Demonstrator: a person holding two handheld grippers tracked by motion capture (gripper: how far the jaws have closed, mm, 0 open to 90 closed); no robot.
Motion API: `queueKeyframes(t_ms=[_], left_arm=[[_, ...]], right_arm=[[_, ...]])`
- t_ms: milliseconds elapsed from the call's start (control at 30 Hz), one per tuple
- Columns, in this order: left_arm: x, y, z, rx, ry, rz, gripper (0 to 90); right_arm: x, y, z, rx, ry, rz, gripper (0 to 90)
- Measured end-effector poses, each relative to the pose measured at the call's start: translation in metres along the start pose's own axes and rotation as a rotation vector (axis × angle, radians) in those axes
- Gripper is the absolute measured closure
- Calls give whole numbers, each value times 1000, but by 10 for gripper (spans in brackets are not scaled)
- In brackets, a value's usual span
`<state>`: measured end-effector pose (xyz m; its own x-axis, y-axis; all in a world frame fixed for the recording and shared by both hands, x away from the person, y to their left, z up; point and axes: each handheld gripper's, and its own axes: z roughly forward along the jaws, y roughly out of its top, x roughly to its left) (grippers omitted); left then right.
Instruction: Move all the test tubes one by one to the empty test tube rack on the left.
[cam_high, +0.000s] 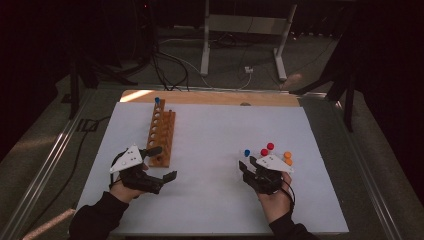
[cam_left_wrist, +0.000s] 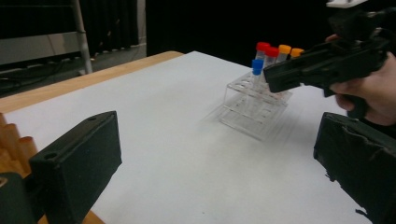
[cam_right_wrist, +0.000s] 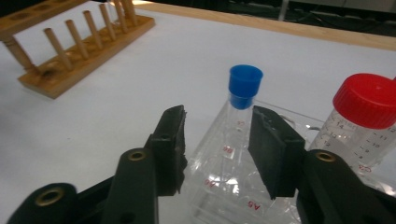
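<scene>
A clear plastic tube rack (cam_left_wrist: 254, 109) stands at the right of the white table top (cam_high: 210, 150). It holds a blue-capped tube (cam_right_wrist: 245, 81), two red-capped tubes (cam_high: 264, 152) and two orange-capped tubes (cam_high: 287, 155). My right gripper (cam_right_wrist: 217, 126) is at the rack's near left corner. Its jaws stand on either side of the blue-capped tube just below the cap, with a gap showing on the left. My left gripper (cam_high: 165, 162) hangs open and empty by the near end of a wooden peg rack (cam_high: 161, 132).
The wooden rack runs away from me at the table's left and carries one blue-capped tube (cam_high: 157, 100) at its far end. A red-capped tube (cam_right_wrist: 369, 100) stands right beside my right jaw. Metal table legs and cables lie on the floor beyond the far edge.
</scene>
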<state>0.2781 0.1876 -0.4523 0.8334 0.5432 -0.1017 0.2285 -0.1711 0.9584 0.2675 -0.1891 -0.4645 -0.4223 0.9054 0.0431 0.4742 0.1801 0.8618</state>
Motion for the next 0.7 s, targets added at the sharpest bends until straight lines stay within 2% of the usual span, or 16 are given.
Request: queueKeyframes(t_ms=[300,433,700], left_arm=[[-1,-2,1,10,-4,9,18],[-1,-2,2,14,-2,13,18],[0,-3,1,13,0,8,18]], right_arm=[[-3,2,11,37,-37,17,705],[-4,3,15,48,-40,30,730],[-4,4,18,51,-69,26,771]])
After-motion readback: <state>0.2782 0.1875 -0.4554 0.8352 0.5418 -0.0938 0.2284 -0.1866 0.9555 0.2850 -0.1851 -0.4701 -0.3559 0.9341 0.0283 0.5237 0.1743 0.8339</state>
